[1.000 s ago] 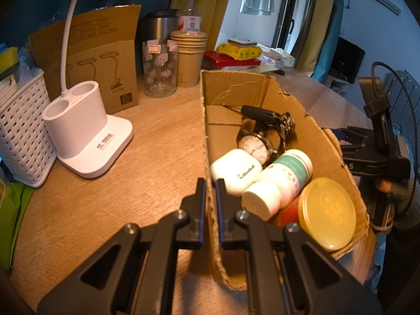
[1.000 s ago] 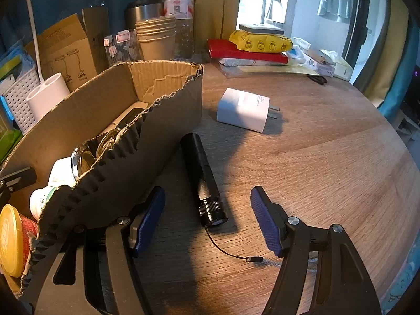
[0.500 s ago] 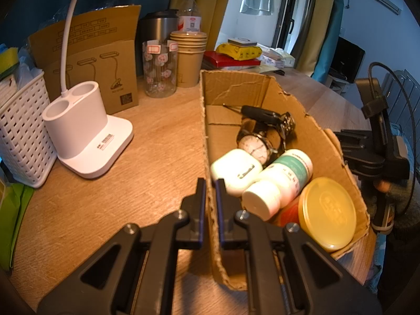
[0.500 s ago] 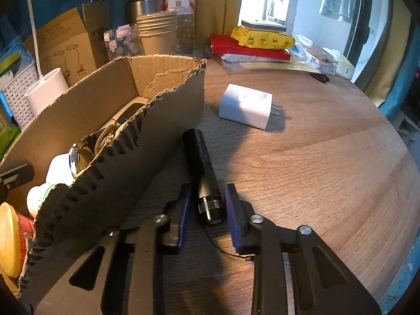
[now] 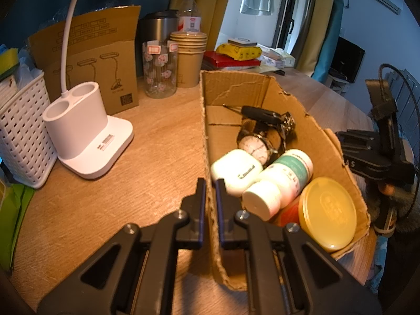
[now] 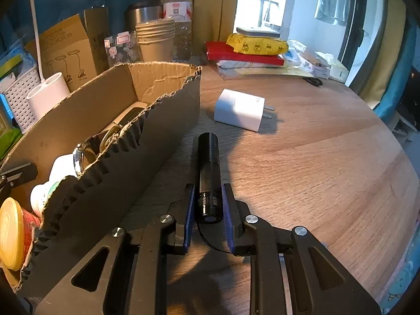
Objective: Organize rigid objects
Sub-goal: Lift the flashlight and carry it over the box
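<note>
While the left gripper (image 5: 209, 183) pinches the box wall (image 5: 207, 141), the right gripper (image 6: 208, 191) clamps the flashlight (image 6: 208, 168), whose long axis points forward, beside the box.

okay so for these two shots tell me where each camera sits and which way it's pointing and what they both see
Left wrist: rides the left gripper, looking along its jaws, shut on the near wall of the cardboard box; beyond, lamp base and paper cups.
Right wrist: rides the right gripper, looking across the table; jaws shut on the black flashlight, white charger ahead.
Shared: the box, lamp base, cups, and yellow lid.
</note>
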Motion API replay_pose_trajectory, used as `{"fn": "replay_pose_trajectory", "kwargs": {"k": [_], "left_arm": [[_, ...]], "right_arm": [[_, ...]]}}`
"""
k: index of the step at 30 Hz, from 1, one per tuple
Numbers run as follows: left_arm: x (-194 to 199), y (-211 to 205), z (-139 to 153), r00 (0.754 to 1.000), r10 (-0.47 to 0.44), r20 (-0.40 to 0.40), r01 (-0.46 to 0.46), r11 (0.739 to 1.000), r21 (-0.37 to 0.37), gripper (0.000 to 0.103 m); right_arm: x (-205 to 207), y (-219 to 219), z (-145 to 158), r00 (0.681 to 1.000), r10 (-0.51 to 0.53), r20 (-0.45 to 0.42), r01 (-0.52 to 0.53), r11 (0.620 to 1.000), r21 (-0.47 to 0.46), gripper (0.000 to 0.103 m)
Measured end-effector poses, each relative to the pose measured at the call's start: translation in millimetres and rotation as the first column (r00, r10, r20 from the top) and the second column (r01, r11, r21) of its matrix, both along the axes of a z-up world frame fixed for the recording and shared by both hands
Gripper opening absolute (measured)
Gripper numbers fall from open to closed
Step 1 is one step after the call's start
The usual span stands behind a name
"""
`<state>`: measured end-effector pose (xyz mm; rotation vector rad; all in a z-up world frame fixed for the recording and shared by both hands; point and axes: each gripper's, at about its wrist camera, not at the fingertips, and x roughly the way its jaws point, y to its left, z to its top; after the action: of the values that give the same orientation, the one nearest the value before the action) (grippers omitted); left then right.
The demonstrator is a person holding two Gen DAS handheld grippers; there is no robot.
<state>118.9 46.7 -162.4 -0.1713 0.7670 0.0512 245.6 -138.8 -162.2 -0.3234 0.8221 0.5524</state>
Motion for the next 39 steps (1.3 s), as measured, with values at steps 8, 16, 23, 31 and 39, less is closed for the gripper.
{"fn": "replay_pose_trajectory", "kwargs": {"k": [8,16,23,31,39], "left_arm": [[0,0,0,1.000,0.000,0.000,0.000,1.000,0.000,0.008],[0,0,0,1.000,0.000,0.001,0.000,1.000,0.003,0.008],[0,0,0,1.000,0.000,0.001,0.000,1.000,0.003,0.008],[0,0,1,1.000,0.000,0.001,0.000,1.000,0.002,0.008],[0,0,0,1.000,0.000,0.002,0.000,1.000,0.003,0.008]], "right_arm": [[-6,-4,12,0.999,-0.014,0.034,0.013,1.000,0.010,0.022],[-14,-5,32,0.997,-0.013,0.077,0.011,1.000,0.022,0.022],[-25,0,54,0.992,0.002,0.123,-0.007,0.999,0.037,0.022],[-43,16,79,0.983,0.048,0.176,-0.059,0.997,0.058,0.022],[-51,38,93,0.976,0.087,0.199,-0.108,0.990,0.095,0.022]]}}
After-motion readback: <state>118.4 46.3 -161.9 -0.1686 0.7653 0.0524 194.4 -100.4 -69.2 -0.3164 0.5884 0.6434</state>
